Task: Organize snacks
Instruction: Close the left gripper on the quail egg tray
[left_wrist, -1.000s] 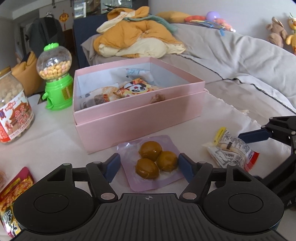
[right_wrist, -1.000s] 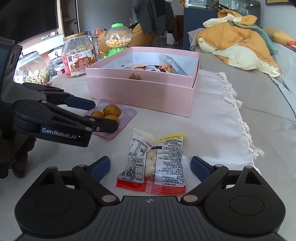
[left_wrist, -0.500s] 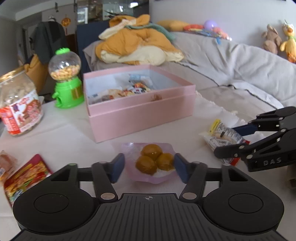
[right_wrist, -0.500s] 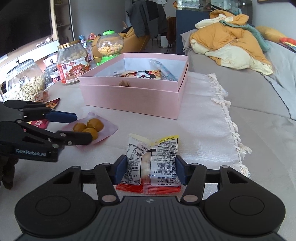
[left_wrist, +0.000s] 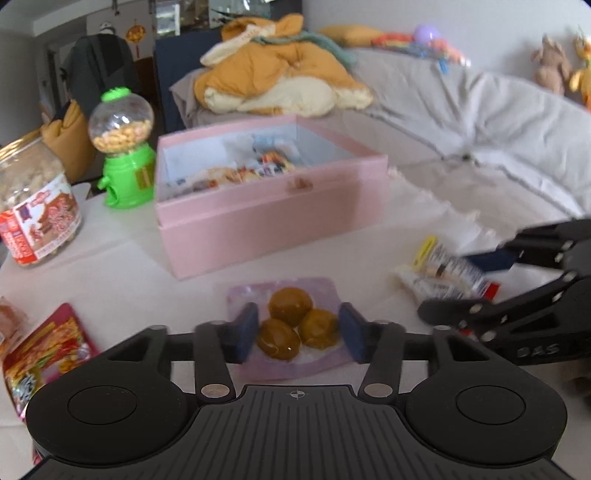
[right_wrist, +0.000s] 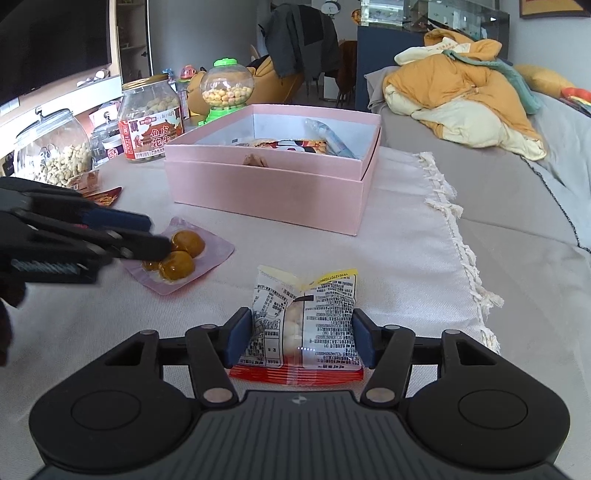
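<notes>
A pale cloth covers the worktop (right_wrist: 406, 236), its fringed edge running beside a grey bed (right_wrist: 517, 192) heaped with orange and cream bedding (right_wrist: 461, 85). On the cloth stands an open pink box (right_wrist: 273, 192) with a few wrapped snacks already lying inside. Beyond its far left corner are a labelled jar of peanuts (right_wrist: 151, 118), a green candy dispenser (right_wrist: 226, 92) and a glass jar of nuts (right_wrist: 51, 147). A red snack packet (left_wrist: 48, 347) lies flat near the left edge.

The left tool (left_wrist: 297, 334) straddles a pink pouch of three brown round sweets (left_wrist: 291, 321), which sits on the cloth in front of the box; its blue pads flank the pouch at both sides and the jaws are easing apart, the pads close against the pouch's edges without clearly pressing on them.

The right tool (right_wrist: 301, 341), just to the right of it, has a white printed snack bag (right_wrist: 304, 325) with a red bottom edge between its pads; the pads sit against the bag's sides, and these jaws are also opening slightly. The bag rests on the cloth, apart from the box.
</notes>
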